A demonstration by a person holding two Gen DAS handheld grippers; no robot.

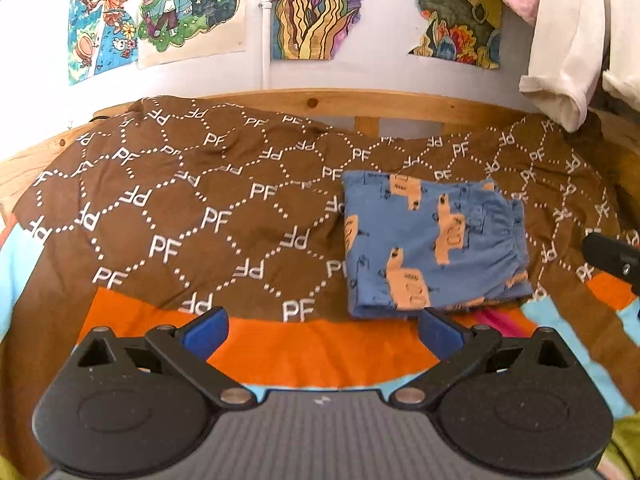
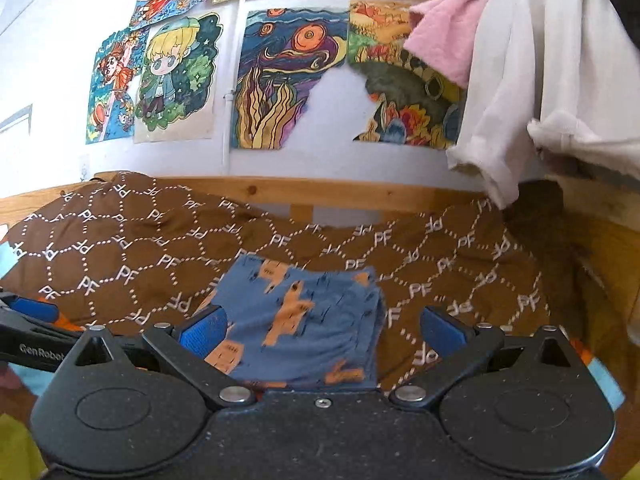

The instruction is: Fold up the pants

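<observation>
**A:** The blue pants with the orange print lie folded into a compact rectangle, right of centre in the left wrist view, on the brown PF-patterned blanket.

**B:** And both tools are off them. The left gripper is spread wide and empty at the bottom of frame; the right gripper is equally wide, holding nothing, with the pants low centre in its view.

**A:** So what's the risk?

**B:** I'd say a stray pad. The right gripper sits close over the elastic waistband; catch that edge on a careless move and the top layer could flip open.

**A:** And the soft, wrinkled blanket wouldn't hold the bundle square.
</observation>
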